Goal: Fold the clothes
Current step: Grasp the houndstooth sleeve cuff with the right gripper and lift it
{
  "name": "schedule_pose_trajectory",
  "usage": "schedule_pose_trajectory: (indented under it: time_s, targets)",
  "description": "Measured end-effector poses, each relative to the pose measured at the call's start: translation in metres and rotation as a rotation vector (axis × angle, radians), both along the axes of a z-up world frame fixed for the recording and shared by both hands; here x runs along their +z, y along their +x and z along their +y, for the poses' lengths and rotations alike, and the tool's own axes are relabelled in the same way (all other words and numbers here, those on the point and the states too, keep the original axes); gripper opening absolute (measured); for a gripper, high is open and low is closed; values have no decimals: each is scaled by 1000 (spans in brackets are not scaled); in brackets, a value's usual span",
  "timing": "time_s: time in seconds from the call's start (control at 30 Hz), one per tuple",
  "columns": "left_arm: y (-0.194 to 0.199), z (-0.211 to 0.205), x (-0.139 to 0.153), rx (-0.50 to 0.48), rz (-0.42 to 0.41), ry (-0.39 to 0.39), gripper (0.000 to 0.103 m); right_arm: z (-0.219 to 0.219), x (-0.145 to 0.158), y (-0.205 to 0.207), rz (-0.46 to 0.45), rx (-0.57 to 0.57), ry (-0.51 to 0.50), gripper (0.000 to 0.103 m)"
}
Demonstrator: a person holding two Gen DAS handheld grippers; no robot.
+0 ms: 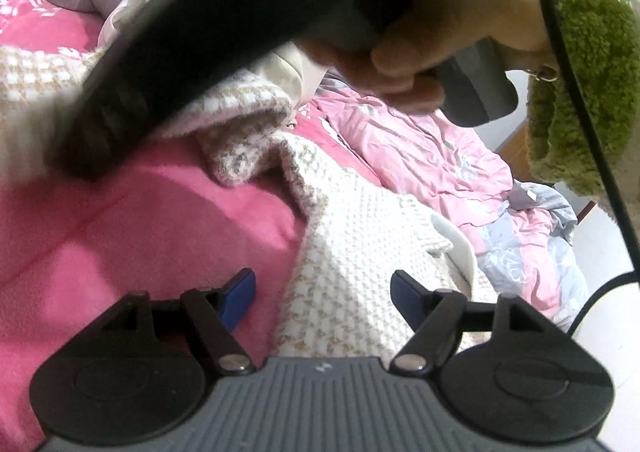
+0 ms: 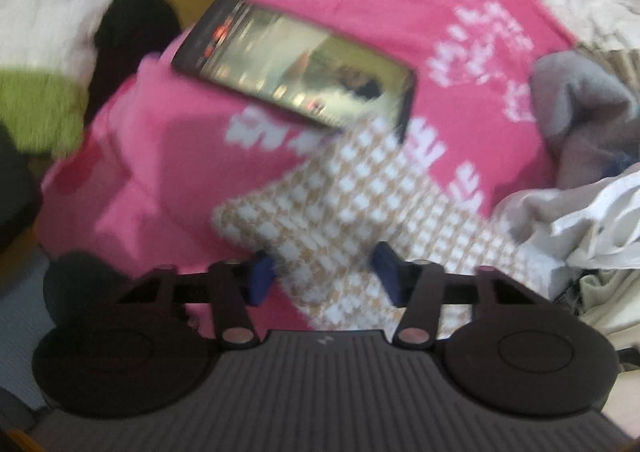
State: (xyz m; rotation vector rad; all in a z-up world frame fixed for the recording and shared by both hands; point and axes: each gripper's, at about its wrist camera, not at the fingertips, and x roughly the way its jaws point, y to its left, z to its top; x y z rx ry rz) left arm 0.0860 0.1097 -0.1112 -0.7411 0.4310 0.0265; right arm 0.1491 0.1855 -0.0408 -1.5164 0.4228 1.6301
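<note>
A beige-and-white houndstooth knit garment lies crumpled on a pink blanket. My left gripper hovers over its near edge, blue pads wide apart and holding nothing. A hand in a fuzzy green sleeve holds the other tool, whose dark housing crosses the top of the left wrist view and reaches down to the far part of the knit. In the blurred right wrist view, my right gripper points down over a flat flap of the knit. The cloth lies between its pads, which stand apart.
A phone with a lit screen lies on the pink blanket just beyond the knit flap. Crumpled pale pink floral bedding lies to the right. A grey garment and white clothes are heaped at the side. A black cable hangs down.
</note>
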Motion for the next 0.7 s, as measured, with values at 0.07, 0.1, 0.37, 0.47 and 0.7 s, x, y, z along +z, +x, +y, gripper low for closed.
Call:
schedule_pose_trajectory:
  time_s: [0.07,0.1,0.37,0.47,0.7]
  targets:
    - [1,-1,0,0,1,0,76,1,5,-2,1,1,57,31]
    - [1,-2,-1,0,2,0,76,2,6,-4,0,1,86,28]
    - [-1,3,0,3,5,-3,76,10,-12,-8,5,2,107,15]
    - [1,5,0,6,1,-19,76,9,3,-1,69,-79,160,12]
    - [14,18,0,40,-5,-60,75,-53,118,42,285,-472,675,10]
